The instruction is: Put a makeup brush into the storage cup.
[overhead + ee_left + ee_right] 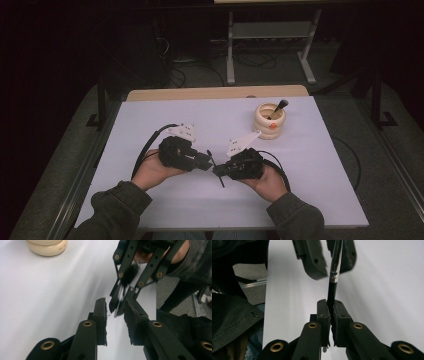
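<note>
- Left gripper sits in the left hand over the white table, pointing right; its jaws stand apart, pressing on nothing
- Brush, thin and black with a silver ferrule, lies between the two grippers above the table; its bristle end reaches into the gap of the left jaws without touching the pads
- Right gripper, in the right hand, points left and is clamped tight on the brush handle
- Cream holder stands well apart at the far right of the table, with another dark brush leaning inside
</note>
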A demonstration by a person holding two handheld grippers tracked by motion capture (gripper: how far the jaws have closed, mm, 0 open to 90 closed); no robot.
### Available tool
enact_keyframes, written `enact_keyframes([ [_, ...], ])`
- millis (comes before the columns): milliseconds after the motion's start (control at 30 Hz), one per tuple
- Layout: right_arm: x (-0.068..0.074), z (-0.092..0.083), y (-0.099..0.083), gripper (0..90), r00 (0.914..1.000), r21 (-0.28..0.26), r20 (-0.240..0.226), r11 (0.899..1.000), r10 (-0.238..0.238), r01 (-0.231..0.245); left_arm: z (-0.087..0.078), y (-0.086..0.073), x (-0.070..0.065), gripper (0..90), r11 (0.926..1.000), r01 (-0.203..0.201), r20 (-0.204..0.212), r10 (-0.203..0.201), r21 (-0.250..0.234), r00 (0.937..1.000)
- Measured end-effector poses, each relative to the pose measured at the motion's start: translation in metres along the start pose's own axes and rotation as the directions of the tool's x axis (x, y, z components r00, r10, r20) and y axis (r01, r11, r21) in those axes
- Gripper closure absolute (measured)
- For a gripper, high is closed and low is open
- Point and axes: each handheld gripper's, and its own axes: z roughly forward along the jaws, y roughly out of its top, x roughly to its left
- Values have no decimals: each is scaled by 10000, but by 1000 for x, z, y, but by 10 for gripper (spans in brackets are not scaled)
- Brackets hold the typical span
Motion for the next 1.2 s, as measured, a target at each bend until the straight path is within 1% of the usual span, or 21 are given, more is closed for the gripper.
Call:
enact_keyframes([
  [33, -1, -1, -1, 845, 9997, -60, -32, 9997, 232, -232, -1, -1, 0, 697, 10000, -21, -55, 22, 26, 10000],
  [100, -5, -3, -2, 845, 9995, -99, 0, 9995, 306, -306, -2, -3, 1, 684, 10000, 28, -151, -28, 18, 9999],
  [133, -5, -5, -3, 845, 9987, -128, -56, 9986, 514, -514, -2, -4, 1, 679, 10000, 17, -173, -17, 31, 9998],
  [267, -12, -9, -5, 845, 9978, -84, 85, 9978, 653, -652, -5, -7, 3, 665, 10000, 2, -321, -2, 14, 9995],
  [300, -12, -10, -5, 845, 9965, -69, 75, 9965, 828, -828, -6, -8, 3, 662, 10000, 9, -365, -7, 32, 9993],
  [367, -15, -11, -6, 845, 9965, -25, 138, 9965, 830, -830, -6, -9, 3, 657, 10000, 35, -457, -32, 58, 9989],
  [400, -16, -12, -6, 845, 9953, -55, 101, 9954, 958, -958, -6, -10, 3, 654, 10000, 33, -479, -29, 83, 9988],
  [433, -18, -12, -7, 845, 9959, -58, 143, 9960, 890, -890, -6, -10, 4, 653, 10000, 16, -516, -11, 95, 9987],
  [467, -18, -14, -7, 845, 9939, -81, 100, 9939, 1102, -1101, -6, -10, 4, 652, 9999, 3, -523, 2, 104, 9986],
  [533, -20, -15, -7, 845, 9928, -100, 77, 9928, 1194, -1194, -7, -11, 4, 649, 9999, 52, -570, -46, 108, 9984],
  [633, -25, -20, -7, 845, 9932, -66, 238, 9935, 1137, -1136, -7, -13, 6, 644, 9999, 86, -636, -81, 80, 9979],
  [667, -25, -22, -6, 845, 9918, -125, 204, 9919, 1265, -1262, -8, -14, 6, 644, 9999, 67, -663, -60, 103, 9978],
  [733, -28, -25, -5, 845, 9918, -98, 285, 9921, 1249, -1247, -9, -15, 7, 643, 9999, 105, -693, -100, 65, 9975],
  [833, -33, -31, -5, 845, 9891, -177, 329, 9896, 1434, -1429, -10, -17, 7, 639, 9999, 163, -794, -160, 28, 9967],
  [967, -40, -38, -6, 845, 9862, -344, 389, 9866, 1608, -1595, -13, -19, 7, 632, 9999, 100, -946, -92, 78, 9955],
  [1033, -43, -42, -5, 845, 9852, -388, 510, 9861, 1634, -1615, -14, -20, 7, 627, 9999, 147, -999, -141, 59, 9949],
  [1133, -49, -47, -5, 845, 9820, -448, 570, 9831, 1799, -1775, -16, -23, 8, 620, 9997, 237, -1035, -239, -32, 9943],
  [1200, -52, -50, -5, 845, 9801, -468, 540, 9810, 1909, -1885, -18, -23, 9, 617, 9999, 155, -1124, -155, -2, 9935],
])
